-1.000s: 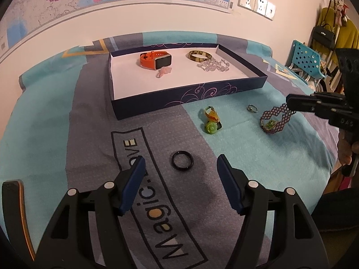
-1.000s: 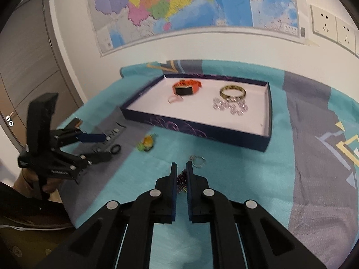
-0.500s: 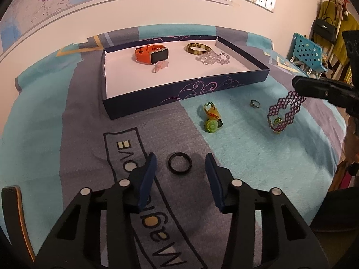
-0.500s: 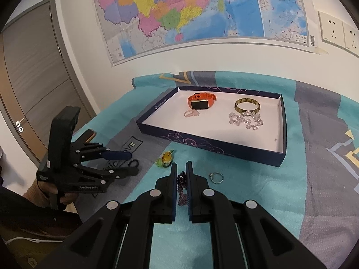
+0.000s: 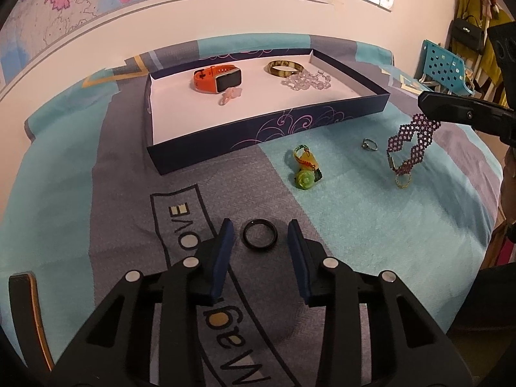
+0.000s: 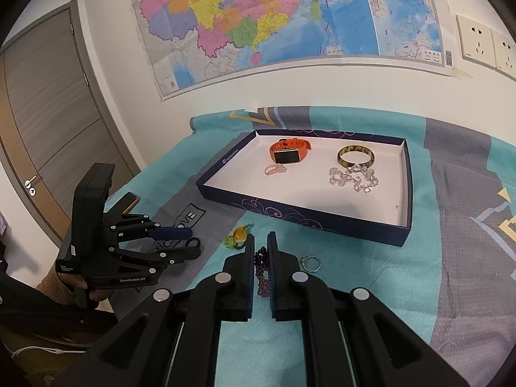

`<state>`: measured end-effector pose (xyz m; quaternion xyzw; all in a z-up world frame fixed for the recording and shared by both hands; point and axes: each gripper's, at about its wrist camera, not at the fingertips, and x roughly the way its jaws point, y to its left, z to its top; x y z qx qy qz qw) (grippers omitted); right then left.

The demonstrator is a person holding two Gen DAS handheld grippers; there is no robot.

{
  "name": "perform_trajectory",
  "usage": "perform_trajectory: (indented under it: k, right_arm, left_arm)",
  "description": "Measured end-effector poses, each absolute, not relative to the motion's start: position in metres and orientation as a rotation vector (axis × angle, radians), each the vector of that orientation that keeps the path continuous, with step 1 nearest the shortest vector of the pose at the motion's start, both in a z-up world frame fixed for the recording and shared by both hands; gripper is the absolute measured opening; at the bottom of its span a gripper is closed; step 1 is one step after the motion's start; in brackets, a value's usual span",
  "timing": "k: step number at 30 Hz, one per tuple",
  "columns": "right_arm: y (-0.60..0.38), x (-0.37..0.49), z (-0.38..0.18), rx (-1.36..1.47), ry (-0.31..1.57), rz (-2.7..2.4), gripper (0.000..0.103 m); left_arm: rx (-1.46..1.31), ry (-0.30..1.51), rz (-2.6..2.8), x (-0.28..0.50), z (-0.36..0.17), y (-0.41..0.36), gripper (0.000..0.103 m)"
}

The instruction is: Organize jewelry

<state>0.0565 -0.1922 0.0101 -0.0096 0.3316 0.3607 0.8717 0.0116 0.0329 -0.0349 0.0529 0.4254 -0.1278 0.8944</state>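
Observation:
My left gripper is open, low over the bedspread, with a black ring lying between its fingers. My right gripper is shut on a purple beaded bracelet, which hangs in the air in the left wrist view. A dark blue box with a white floor holds an orange watch, a pink ring, a gold bangle and a clear bead bracelet. A green and yellow charm and a silver ring lie in front of the box.
The bed has a teal and grey spread, against a wall with a map. A phone lies near the left edge. A blue chair and hanging bags stand at the right. A door is at the left.
My left gripper has moved forward and narrowed around the black ring. My right gripper has lifted the purple bracelet off the bedspread, and it now hangs free.

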Motion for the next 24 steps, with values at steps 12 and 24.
perform_trajectory:
  k: [12,24]
  right_arm:
    - [-0.195,0.065,0.013,-0.018,0.68,0.737,0.006]
    - [-0.198,0.073,0.021,-0.02,0.657,0.723,0.006]
  left_arm:
    - [0.088,0.875,-0.262,0.011,-0.033,0.033,0.023]
    - [0.068,0.844,-0.284,0.01,-0.022,0.034,0.023]
